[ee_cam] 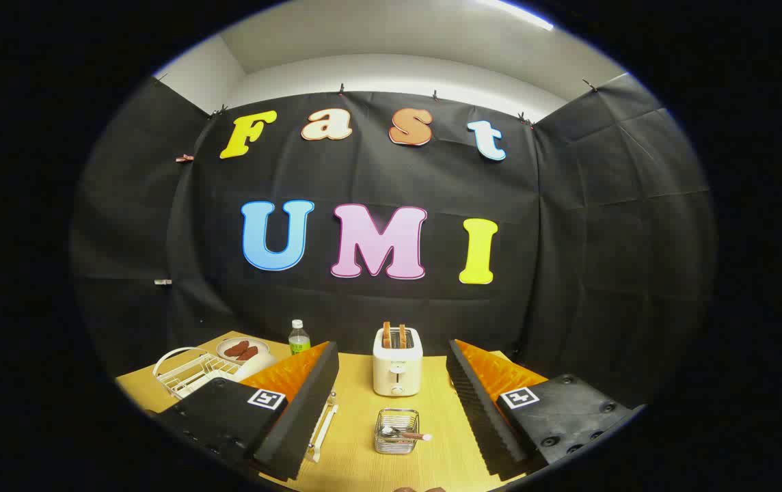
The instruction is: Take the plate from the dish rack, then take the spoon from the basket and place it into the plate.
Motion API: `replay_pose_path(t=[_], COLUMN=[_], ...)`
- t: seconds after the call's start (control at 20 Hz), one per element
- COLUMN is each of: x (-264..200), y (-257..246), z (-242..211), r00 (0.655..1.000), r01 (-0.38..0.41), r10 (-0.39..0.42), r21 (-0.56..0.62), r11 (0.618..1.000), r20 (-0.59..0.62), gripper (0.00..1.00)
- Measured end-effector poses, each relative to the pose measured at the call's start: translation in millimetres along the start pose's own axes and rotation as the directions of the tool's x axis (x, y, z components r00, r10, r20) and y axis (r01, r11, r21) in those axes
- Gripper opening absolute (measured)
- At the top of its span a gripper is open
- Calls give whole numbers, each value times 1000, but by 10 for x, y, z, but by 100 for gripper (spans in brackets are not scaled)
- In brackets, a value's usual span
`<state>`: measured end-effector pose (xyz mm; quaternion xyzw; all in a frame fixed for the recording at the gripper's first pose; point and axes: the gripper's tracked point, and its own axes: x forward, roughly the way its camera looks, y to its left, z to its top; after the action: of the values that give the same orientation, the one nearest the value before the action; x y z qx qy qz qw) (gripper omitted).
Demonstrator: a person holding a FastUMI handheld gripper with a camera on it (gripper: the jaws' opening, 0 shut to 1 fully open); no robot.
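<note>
My gripper point(391, 350) is held above the wooden table point(357, 458), open wide with nothing between its fingers. A small wire basket point(396, 441) stands on the table between the fingers, near me, and a spoon point(405, 433) lies across it. The white wire dish rack point(189, 372) sits on the table beyond the left finger point(295, 410). Something white and rounded point(259, 362), perhaps the plate, shows at the rack's right end, partly hidden by that finger. A plate with brown pieces point(242, 350) shows just behind the rack.
A white toaster point(397, 369) with two slices of toast stands ahead between the fingertips, beyond the basket. A small bottle with a green label point(299, 337) stands at the back, by the booth wall. A white bar point(322, 424) lies beside the left finger.
</note>
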<state>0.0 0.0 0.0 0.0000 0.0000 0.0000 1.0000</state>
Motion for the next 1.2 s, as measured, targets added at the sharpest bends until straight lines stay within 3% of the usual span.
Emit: replay_pose_path(t=[1.2], x=[-73], y=[209], z=[-43], r00=[999], r01=[-44], r10=[44], r21=[-3], r11=[999], r20=[-17], gripper=[98])
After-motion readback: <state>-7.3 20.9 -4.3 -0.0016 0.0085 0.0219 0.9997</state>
